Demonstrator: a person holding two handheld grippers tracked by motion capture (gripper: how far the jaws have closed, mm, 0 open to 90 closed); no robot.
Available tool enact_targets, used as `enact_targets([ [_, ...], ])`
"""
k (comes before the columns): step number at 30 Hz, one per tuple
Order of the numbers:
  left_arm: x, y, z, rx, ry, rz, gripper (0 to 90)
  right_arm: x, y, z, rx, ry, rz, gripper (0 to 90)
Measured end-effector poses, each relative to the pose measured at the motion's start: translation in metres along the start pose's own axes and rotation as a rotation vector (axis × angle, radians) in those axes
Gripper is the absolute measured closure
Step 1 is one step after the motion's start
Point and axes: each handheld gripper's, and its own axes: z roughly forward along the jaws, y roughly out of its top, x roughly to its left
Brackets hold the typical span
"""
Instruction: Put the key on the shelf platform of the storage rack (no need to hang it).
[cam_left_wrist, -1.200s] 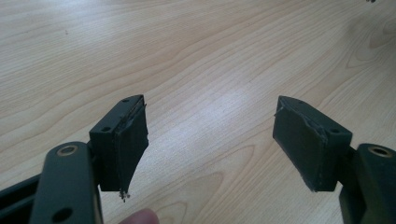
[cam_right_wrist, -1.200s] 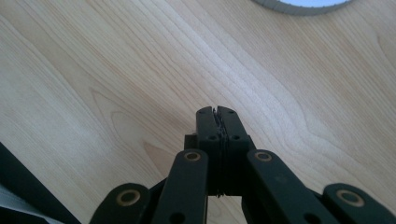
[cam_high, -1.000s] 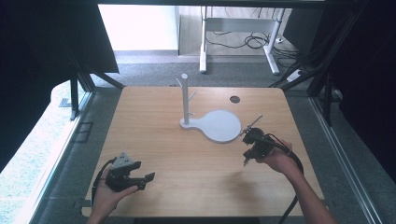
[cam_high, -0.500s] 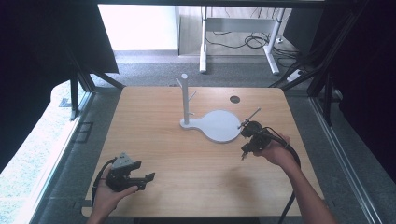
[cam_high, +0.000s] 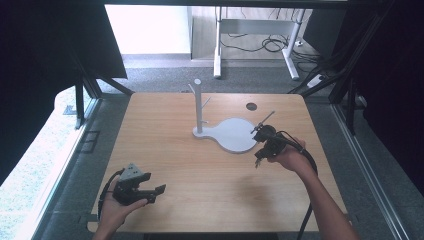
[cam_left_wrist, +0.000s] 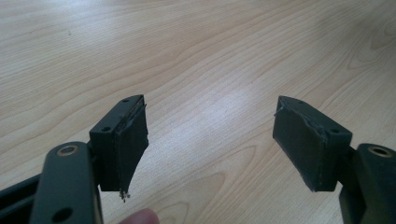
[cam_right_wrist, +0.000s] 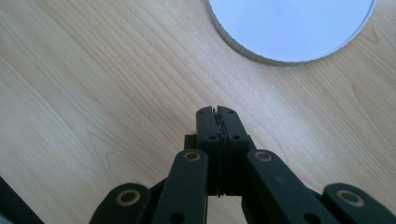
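the right gripper sat right of centre in the high view, its jaws clenched on nothing, pads pressed flat together in the right gripper view. just beside it lay the white stand — a round base plate with an upright pegged post at its left end — whose disc edge filled the upper right of the right gripper view. the left gripper rested in the lower left of the high view, jaws released and wide apart over bare wooden table. the step looked like an approach to the stand, with nothing yet grasped. next, the right jaws would probably need to open before they could take the plate's rim.
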Motion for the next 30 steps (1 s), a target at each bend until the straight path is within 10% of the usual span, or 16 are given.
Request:
enact_targets([
  [30,0.002,0.000,0.000,0.002,-0.001,0.002,26.6,-0.005,0.041,0.015,0.019,-0.012,0.014,90.0],
])
